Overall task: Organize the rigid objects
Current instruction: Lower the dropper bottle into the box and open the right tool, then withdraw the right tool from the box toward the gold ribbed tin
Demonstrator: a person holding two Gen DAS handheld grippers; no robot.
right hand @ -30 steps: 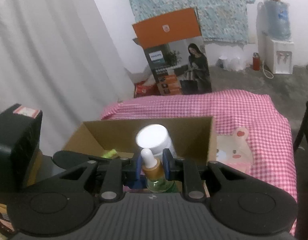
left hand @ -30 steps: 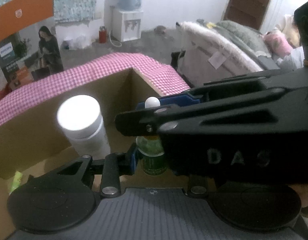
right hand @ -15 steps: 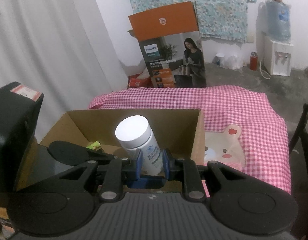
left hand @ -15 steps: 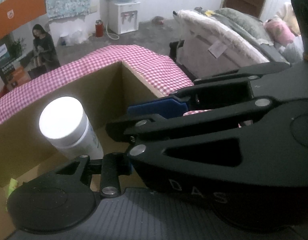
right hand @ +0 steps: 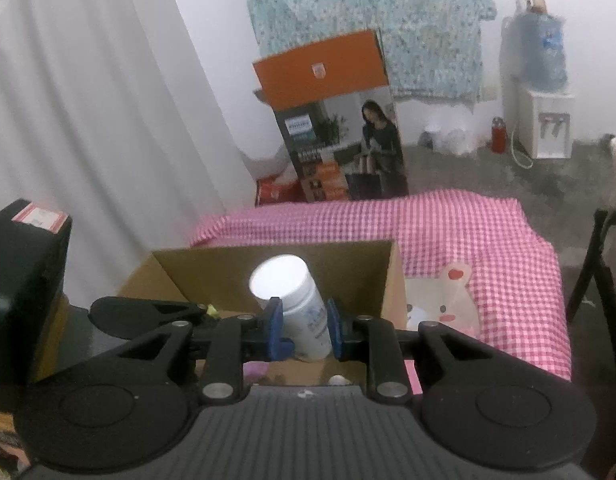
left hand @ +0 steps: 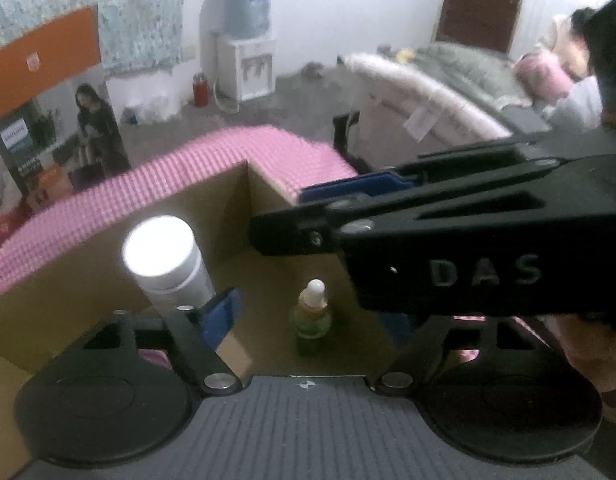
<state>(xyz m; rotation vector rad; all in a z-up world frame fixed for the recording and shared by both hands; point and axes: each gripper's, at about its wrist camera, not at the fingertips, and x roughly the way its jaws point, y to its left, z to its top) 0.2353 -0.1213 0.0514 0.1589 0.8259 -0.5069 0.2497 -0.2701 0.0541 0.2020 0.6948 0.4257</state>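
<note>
Cardboard walls of the open box fence in both task things: the white bottle stands slightly tilted toward the box's far wall, and the small dropper bottle stands upright on the box floor, closer to the far right corner. From the right wrist view, the right gripper has its blue pads spread, with the white bottle sitting just ahead between them; contact is not clear, so it looks released rather than clamped. The left gripper hangs wide open above the near edge, dropper bottle straight ahead between its fingers and nothing held. Both bottles' long axes run roughly vertical. My guess is the right gripper should back out upward, since the box's right wall and the other gripper crowd it sideways
</note>
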